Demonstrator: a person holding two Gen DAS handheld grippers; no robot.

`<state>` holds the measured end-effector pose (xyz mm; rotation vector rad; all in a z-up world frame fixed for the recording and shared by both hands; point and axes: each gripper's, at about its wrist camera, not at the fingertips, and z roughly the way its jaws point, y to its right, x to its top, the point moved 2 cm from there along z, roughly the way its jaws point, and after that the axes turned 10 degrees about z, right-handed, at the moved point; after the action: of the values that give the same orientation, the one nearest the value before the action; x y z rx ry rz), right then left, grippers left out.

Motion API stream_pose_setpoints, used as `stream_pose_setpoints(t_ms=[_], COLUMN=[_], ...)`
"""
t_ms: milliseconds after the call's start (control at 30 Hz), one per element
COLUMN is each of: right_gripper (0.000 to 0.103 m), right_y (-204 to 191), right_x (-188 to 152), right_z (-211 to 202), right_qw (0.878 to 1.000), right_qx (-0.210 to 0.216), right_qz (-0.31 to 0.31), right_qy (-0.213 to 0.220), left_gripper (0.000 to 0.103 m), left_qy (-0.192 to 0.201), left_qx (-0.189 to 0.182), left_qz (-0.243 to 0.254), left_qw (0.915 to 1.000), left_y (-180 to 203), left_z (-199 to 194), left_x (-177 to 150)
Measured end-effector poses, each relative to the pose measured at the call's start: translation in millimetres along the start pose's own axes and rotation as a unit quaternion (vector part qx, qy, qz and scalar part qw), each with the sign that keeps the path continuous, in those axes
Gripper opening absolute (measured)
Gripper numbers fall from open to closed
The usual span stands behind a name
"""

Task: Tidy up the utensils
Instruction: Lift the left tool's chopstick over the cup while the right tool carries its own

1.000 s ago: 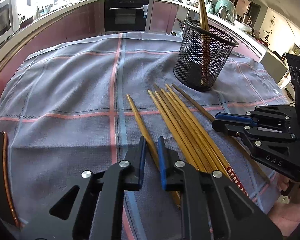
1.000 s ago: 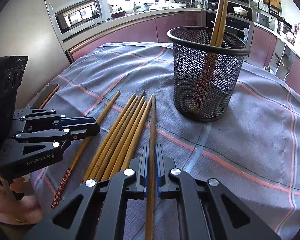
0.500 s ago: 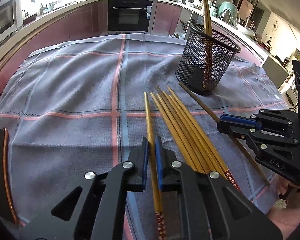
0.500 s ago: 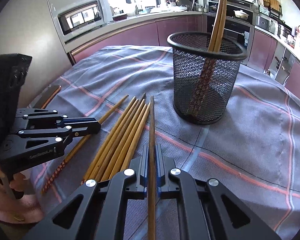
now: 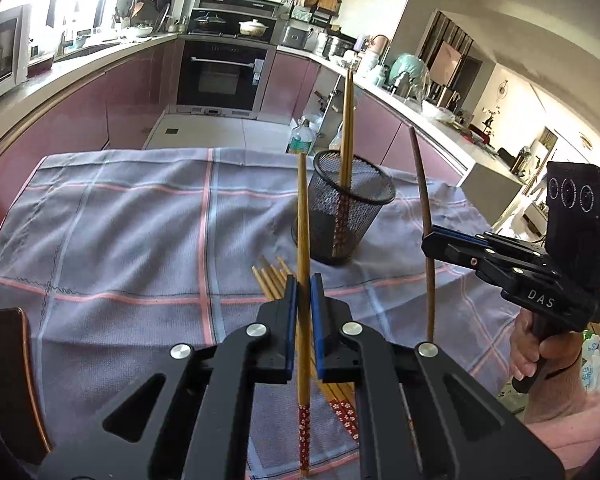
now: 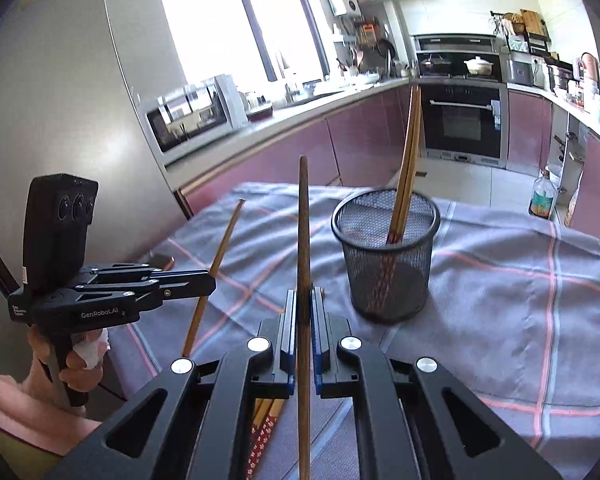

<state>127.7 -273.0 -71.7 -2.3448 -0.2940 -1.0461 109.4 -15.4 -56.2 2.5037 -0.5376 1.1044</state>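
Chopsticks, slim stiff light bamboo rods likely to pivot unless pinched mid-shaft, stand raised near the black mesh cup (image 5: pixel 350 216): left gripper (image 5: pixel 303 312) clenches a pale one (image 5: pixel 302 240), right gripper (image 6: pixel 303 320) a darker one (image 6: pixel 303 240).

**Two chopsticks lifted, one per gripper**

Right gripper (image 6: pixel 303 312) at 6 o'clock, clamped on a dark chopstick (image 6: pixel 302 240) held upright. At 9 o'clock, left gripper (image 6: pixel 204 282) pinching a lighter chopstick (image 6: pixel 216 264), tilted, tip toward 12. Mesh holder (image 6: pixel 386 256) at 2 o'clock on the checked cloth (image 6: pixel 520 288), two chopsticks (image 6: pixel 406 184) leaning inside. Loose chopsticks (image 6: pixel 264 412) lying on the cloth beneath the right fingers.
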Motion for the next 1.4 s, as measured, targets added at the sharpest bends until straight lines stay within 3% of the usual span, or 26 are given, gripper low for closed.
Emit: stream_pose_setpoints(t_ms=[167,433,867,1133,1400], right_gripper=[0.005,0.005,0.005,0.005,0.005], right_y=[-0.9,1.3,-3.9,3.9,15.5], right_x=[16.3,41.9,89.9,115.8,113.0], right_z=[-14.3,-31.3,-53.4,-58.9,-27.2], right_qw=[0.999,0.997,0.99,0.986,0.992], right_qx=[0.007,0.014,-0.002,-0.014,-0.029], right_qz=[-0.001,-0.009,-0.037,-0.038,-0.034], right_qy=[0.035,0.079,0.134,0.161,0.12], left_gripper=[0.007,0.007,0.007,0.007,0.007], left_qy=[0.042,0.104,0.15,0.159,0.116], left_qx=[-0.021,-0.025,-0.02,-0.01,0.001], left_qz=[0.008,0.011,0.021,0.034,0.048], left_qw=[0.9989,0.9942,0.9883,0.9866,0.992], left_y=[3.6,4.4,14.6,21.7,28.5], left_z=[-27.2,-53.6,-54.0,-41.8,-5.0], left_x=[21.1,53.9,126.2,158.5,163.1])
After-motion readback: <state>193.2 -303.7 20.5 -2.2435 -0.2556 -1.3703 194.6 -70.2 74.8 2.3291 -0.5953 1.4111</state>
